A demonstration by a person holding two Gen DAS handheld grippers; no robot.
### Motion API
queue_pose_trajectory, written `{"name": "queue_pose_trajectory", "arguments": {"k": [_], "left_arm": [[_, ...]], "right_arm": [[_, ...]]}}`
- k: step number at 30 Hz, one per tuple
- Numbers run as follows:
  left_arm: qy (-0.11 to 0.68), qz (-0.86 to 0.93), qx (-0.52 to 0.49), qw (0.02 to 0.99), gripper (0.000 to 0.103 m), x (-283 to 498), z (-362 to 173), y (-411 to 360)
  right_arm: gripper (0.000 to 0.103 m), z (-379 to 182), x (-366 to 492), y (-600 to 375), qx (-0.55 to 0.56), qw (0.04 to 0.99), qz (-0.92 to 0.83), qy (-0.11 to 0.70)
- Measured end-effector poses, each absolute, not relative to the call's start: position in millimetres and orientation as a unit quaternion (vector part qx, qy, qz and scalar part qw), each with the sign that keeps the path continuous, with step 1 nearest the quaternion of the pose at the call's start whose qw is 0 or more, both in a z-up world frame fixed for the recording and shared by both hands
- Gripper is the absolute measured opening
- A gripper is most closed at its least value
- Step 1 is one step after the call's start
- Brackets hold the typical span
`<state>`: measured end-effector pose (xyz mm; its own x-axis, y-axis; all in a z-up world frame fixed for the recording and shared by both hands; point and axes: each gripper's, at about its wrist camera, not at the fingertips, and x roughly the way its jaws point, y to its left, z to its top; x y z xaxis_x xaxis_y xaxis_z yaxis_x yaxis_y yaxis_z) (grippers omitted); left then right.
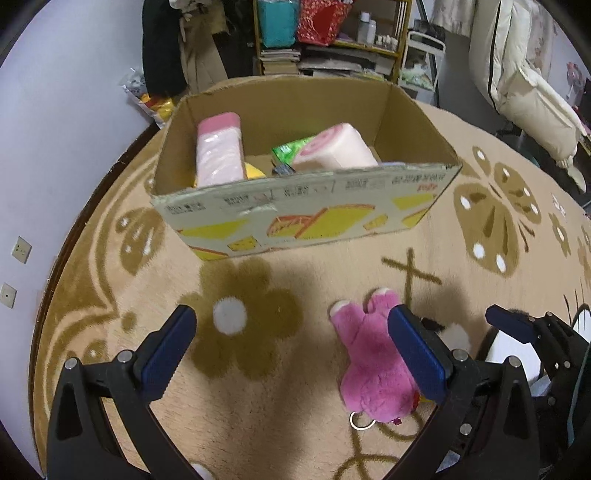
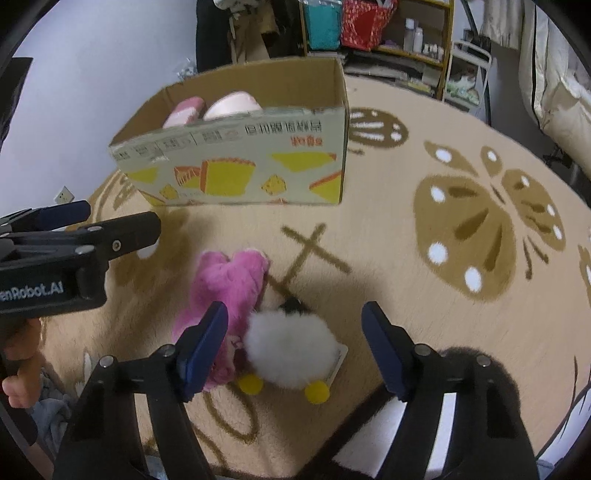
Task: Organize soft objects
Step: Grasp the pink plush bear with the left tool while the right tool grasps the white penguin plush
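An open cardboard box (image 1: pixel 306 210) (image 2: pixel 240 166) stands on the carpet and holds pink and white soft packs (image 1: pixel 218 147) and a green pack (image 1: pixel 290 149). A pink plush toy (image 1: pixel 369 362) (image 2: pixel 225 291) lies on the carpet in front of the box. A white fluffy toy with yellow feet (image 2: pixel 291 350) lies against it on the right. My left gripper (image 1: pixel 291 332) is open and empty, its right finger over the pink toy. My right gripper (image 2: pixel 295 328) is open, its jaws on either side of the white toy, not touching it.
The beige carpet (image 2: pixel 369 240) has brown flower and butterfly patterns. A black and white plush thing (image 2: pixel 476 373) lies by my right gripper. Shelves with bags and bottles (image 1: pixel 328 29) stand behind the box. A wall (image 1: pixel 55 147) is at the left, bedding (image 1: pixel 524 85) at the right.
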<state>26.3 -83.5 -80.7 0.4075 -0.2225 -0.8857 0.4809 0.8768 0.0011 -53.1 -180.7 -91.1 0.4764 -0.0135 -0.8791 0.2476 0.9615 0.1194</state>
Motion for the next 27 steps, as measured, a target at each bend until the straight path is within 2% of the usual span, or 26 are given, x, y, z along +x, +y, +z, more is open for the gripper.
{"name": "queue_pose_trajectory", "arguments": {"k": [12,15,20,22,24,26,27], "left_arm": [[0.531,-0.233,0.150,0.801,0.102,21.9,-104.1,-104.0],[0.533,-0.235,0.158,0.797,0.102,20.2,-107.7,-107.8],[0.537,-0.239,0.169,0.791,0.102,18.0,-113.9,-115.0],[0.540,-0.240,0.174,0.788,0.102,17.5,-118.5,-118.4],[0.545,-0.240,0.177,0.783,0.102,17.4,-124.0,-122.3],[0.549,-0.239,0.180,0.780,0.102,16.9,-129.4,-125.5],[0.551,-0.239,0.182,0.779,0.102,16.4,-132.2,-126.9]], "right_arm": [[0.078,-120.1,-46.8,-189.7,0.150,0.814,-0.069,0.556],[0.072,-126.2,-45.4,-190.0,0.155,0.806,-0.064,0.568],[0.070,-135.8,-45.1,-195.5,0.177,0.794,-0.062,0.579],[0.066,-136.6,-45.3,-196.3,0.182,0.793,-0.061,0.578],[0.053,-136.4,-45.3,-196.4,0.182,0.794,-0.060,0.577],[0.046,-136.8,-46.0,-196.0,0.180,0.793,-0.062,0.578],[0.045,-137.9,-45.9,-197.8,0.180,0.791,-0.064,0.581]]}}
